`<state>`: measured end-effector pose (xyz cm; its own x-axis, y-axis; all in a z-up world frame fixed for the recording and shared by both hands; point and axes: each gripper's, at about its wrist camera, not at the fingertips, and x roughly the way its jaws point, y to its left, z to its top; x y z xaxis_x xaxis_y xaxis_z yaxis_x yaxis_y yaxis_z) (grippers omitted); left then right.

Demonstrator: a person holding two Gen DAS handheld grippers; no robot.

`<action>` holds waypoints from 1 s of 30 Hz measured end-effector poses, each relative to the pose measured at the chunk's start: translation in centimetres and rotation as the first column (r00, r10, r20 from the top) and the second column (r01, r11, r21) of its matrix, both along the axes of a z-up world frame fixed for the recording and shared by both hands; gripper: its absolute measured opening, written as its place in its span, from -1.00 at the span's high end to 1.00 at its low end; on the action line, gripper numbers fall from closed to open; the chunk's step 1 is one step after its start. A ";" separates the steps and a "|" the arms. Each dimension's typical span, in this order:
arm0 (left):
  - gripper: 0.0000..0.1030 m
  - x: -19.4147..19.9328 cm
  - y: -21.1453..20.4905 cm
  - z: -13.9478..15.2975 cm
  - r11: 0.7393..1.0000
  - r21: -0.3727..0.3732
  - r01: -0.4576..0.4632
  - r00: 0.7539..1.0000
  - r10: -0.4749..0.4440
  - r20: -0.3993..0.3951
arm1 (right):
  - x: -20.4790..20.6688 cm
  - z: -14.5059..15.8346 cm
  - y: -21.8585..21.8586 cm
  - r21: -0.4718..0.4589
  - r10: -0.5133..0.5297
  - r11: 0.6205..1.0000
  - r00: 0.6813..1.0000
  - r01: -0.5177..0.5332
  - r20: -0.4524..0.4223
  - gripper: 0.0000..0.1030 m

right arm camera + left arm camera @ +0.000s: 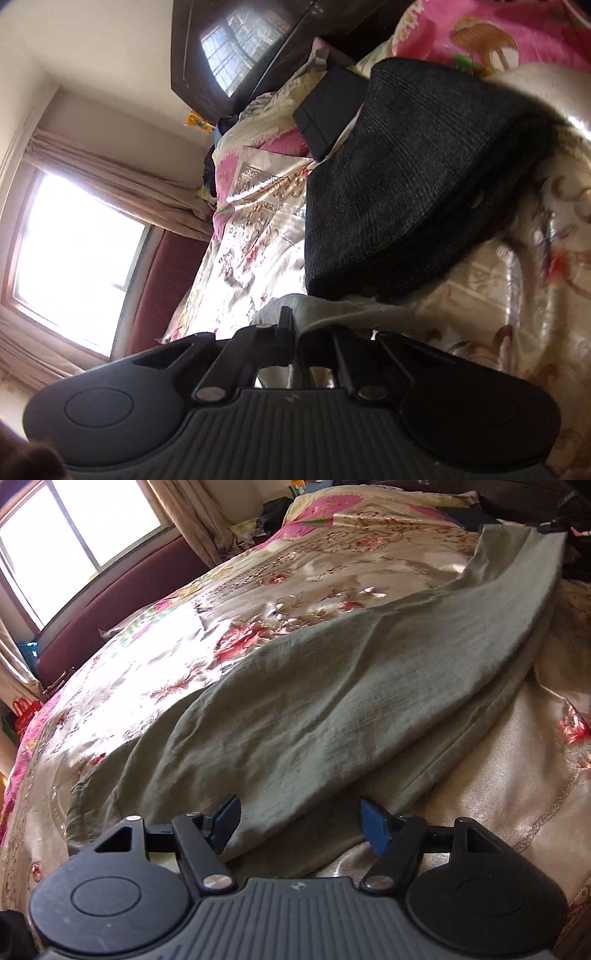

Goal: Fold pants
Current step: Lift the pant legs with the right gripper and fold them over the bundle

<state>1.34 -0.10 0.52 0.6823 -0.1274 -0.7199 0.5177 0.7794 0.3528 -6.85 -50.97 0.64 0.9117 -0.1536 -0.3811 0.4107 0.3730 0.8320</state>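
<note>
1. Nearest the left wrist camera, the left gripper (300, 821) has its jaws wide apart, its blue pads (375, 825) holding nothing.
2. Between and just beyond those pads lies the near end of the pants (332, 701), olive-grey, spread on the bedspread (147, 672).
3. From there the pants run away to the upper right, with one layer folded over another; the lower layer's seamed edge shows along the right side.
4. At the far end, the pants' hem (524, 539) looks lifted off the bedspread at the upper right of the left view, next to a dark object I cannot identify.
5. Shiny and cream with red and pink flowers, the bedspread covers the bed; a window (62, 539) and curtain (192, 520) stand beyond it to the left.
6. On the right wrist view, the right gripper (295, 336) has its jaws drawn close together, with pale cloth (332, 308) at the tips; I cannot tell whether it is gripped, or whether it is the pants.
7. Beyond the right gripper, a dark ribbed garment (406, 192) lies folded on the bedspread, with a flat black box (327, 110) just past it.
8. Farther back, a dark wooden headboard (236, 48) stands at the head of the bed.
</note>
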 end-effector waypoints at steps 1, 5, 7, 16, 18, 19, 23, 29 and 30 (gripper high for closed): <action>-0.61 -0.2 -0.1 0.1 1.000 0.001 0.011 1.000 -0.011 0.007 | -0.4 0.2 -0.1 0.000 -0.006 1.000 1.000 0.006 -0.008 0.93; -0.62 -0.5 1.1 2.4 0.996 -0.090 0.015 1.000 -0.013 0.025 | -1.6 0.8 0.0 -0.024 -0.042 0.999 0.998 0.041 -0.053 0.92; -0.63 0.0 1.8 2.5 0.996 -0.085 -0.005 0.999 0.009 0.049 | -2.1 1.1 0.2 -0.033 -0.059 0.998 0.996 0.057 -0.061 0.92; -0.62 -1.1 3.8 1.1 1.000 -0.029 0.001 0.999 0.000 0.038 | -2.0 2.3 0.4 -0.063 -0.062 0.997 0.991 0.054 -0.121 0.92; -0.61 -1.4 3.5 0.8 1.000 -0.008 0.020 0.999 -0.019 0.047 | -1.9 2.1 0.2 -0.045 -0.061 0.997 0.991 0.056 -0.119 0.91; -0.61 -1.4 3.4 0.7 1.000 -0.001 0.024 0.998 -0.024 0.050 | -1.9 2.0 0.2 -0.038 -0.061 0.998 0.991 0.057 -0.116 0.91; -0.39 -0.6 2.7 0.6 1.000 0.008 0.029 0.998 -0.030 0.048 | -2.2 1.7 0.1 -0.033 -0.051 0.998 0.991 0.047 -0.126 0.91; 0.17 -0.3 1.2 -0.7 0.991 0.107 0.084 0.994 -0.091 0.054 | -2.9 0.6 -0.4 0.011 -0.062 0.998 0.989 0.064 -0.133 0.89; 0.27 -0.1 1.1 -0.6 0.992 0.098 0.081 0.995 -0.086 0.041 | -2.9 0.5 -0.5 0.011 -0.065 0.998 0.989 0.067 -0.136 0.89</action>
<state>1.26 0.96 -0.07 0.7041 -0.1168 -0.7005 0.5616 0.6953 0.4485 -9.78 -51.46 1.17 0.8396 -0.2047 -0.5032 0.5432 0.3292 0.7724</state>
